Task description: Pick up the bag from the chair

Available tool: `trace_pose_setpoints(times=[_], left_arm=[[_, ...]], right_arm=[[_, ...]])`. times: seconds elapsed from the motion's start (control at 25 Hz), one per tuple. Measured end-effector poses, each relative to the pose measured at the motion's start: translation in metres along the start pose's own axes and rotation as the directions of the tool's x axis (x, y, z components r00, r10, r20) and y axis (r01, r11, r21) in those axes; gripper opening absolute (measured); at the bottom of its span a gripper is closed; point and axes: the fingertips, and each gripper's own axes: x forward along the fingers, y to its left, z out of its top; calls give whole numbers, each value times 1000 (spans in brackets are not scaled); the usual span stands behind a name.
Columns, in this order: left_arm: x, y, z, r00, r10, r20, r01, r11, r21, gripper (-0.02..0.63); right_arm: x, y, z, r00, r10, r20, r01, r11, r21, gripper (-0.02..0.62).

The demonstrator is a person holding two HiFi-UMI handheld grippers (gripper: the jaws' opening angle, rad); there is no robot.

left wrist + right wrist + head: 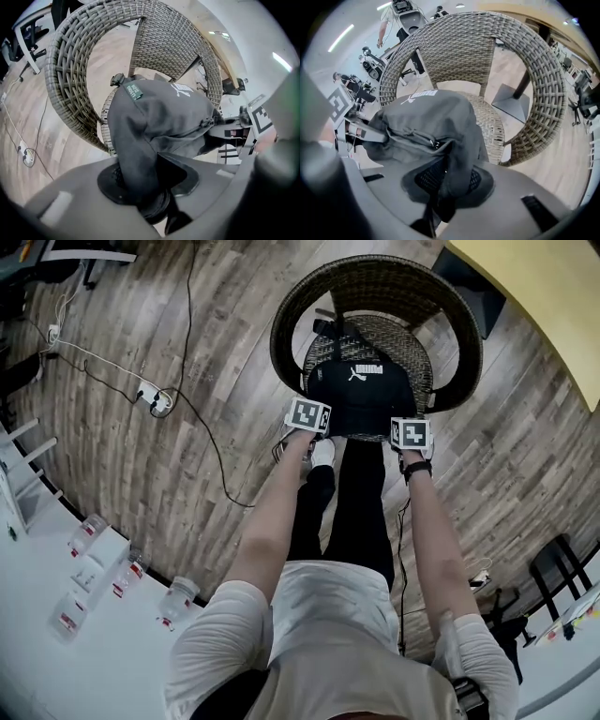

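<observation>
- Black fabric bag with a white logo [361,390] sits over the seat of the round woven wicker chair [375,282]. Its long axis runs crosswise from one gripper to the other, and its logo edge points toward the chair's back.
- The left gripper [143,185] is clenched on a fold of the bag's near left corner.
- The right gripper [440,187] is clamped on the near right corner's fabric.
</observation>
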Motion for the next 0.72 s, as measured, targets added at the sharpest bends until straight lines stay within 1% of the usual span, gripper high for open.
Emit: trace_pose_setpoints(times=[0.12, 0.28, 0.36, 0.52, 0.72], left_arm=[[-13, -7, 4, 1000, 1, 19, -1, 1000, 5, 130], [-38, -19, 11, 999, 14, 48, -17, 997, 69, 130], [-52, -27, 18, 998, 13, 63, -18, 996, 87, 130], [-78, -42, 31, 995, -13, 96, 4, 996, 85, 129], [-107, -53, 29, 992, -37, 124, 28, 997, 78, 129]], right_arm=[[-17, 2, 8, 1000, -11, 23, 11, 1000, 1, 67], [-45, 6, 14, 998, -22, 57, 20, 999, 38, 64], [-62, 6, 19, 996, -28, 82, 24, 998, 50, 63], [-94, 6, 32, 989, -46, 142, 40, 998, 40, 63], [-127, 18, 39, 981, -62, 184, 59, 998, 20, 61]])
